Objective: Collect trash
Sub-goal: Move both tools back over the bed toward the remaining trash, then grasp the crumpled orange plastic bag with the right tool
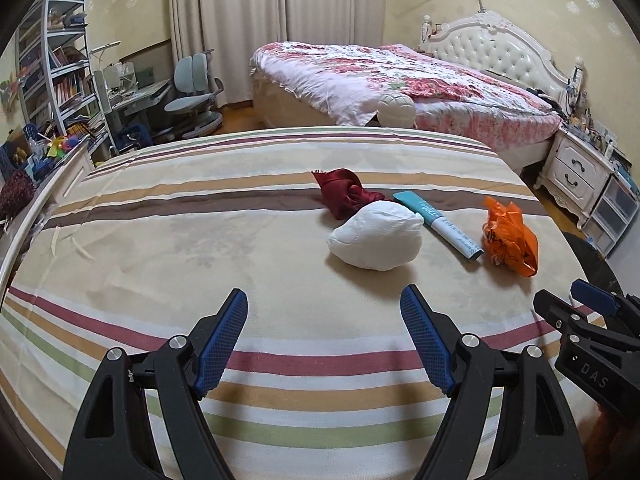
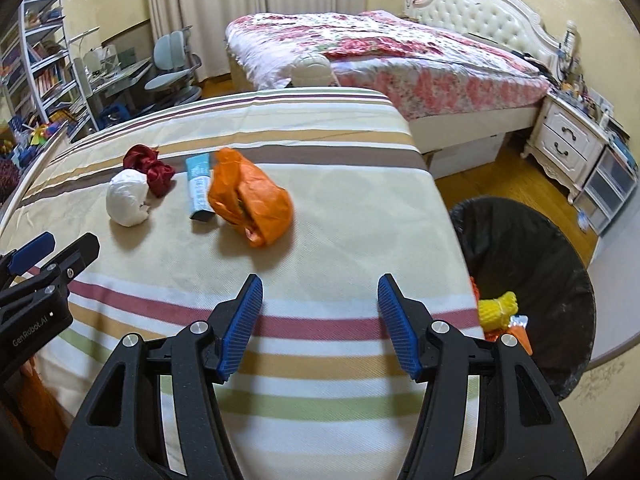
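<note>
On a striped bedsheet (image 1: 160, 232) lie a crumpled white wad (image 1: 376, 236), a dark red cloth ball (image 1: 348, 194), a teal-and-white tube box (image 1: 440, 224) and a crumpled orange plastic bag (image 1: 508, 236). My left gripper (image 1: 324, 340) hovers open over the sheet, short of the white wad, nothing between its blue pads. My right gripper (image 2: 320, 320) is open and empty too, short of the orange bag (image 2: 250, 200). Beside the bed's right edge stands a bin with a black liner (image 2: 560, 264), holding yellow foam netting (image 2: 498, 310) and orange scraps.
Beyond the striped bed stands a floral-covered bed (image 1: 400, 80) with a white headboard. A white nightstand (image 1: 576, 172) is at right. A desk, grey chair (image 1: 196, 96) and bookshelf (image 1: 56, 64) fill the left. Wooden floor (image 2: 508, 176) shows around the bin.
</note>
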The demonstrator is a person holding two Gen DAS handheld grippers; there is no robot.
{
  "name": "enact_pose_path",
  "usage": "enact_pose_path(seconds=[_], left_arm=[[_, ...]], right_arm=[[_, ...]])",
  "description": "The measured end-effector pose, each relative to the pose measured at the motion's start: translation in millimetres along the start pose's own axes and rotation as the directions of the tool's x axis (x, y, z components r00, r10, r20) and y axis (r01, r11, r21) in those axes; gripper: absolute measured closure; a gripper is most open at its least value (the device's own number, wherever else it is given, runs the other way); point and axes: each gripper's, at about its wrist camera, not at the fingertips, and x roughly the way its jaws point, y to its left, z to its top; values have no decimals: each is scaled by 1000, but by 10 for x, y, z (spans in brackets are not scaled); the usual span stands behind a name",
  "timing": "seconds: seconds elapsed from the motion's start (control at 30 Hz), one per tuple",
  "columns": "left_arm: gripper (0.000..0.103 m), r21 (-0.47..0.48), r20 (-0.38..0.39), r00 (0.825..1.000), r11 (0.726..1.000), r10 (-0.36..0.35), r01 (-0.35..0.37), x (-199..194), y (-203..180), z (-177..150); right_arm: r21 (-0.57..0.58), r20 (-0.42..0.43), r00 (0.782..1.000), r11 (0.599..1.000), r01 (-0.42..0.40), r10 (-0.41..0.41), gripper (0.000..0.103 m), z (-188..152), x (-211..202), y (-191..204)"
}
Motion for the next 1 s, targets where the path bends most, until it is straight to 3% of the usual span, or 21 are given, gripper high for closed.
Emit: enact_pose_path(seconds=[0.47, 0.57, 1.0], left_arm=[[25, -34, -19, 999, 999, -27, 26, 66, 112, 27], [25, -30, -22, 999, 999, -31, 30, 80, 95, 45], [23, 43, 17, 999, 999, -32, 31, 191, -126, 189]], right_arm=[[-24, 12, 1000, 1000, -9, 9, 45, 296, 221, 236], [-25, 0, 1000, 999, -21, 21, 59, 312, 254, 252], [15, 2, 1000, 1000, 2, -2, 59, 324, 271, 49]])
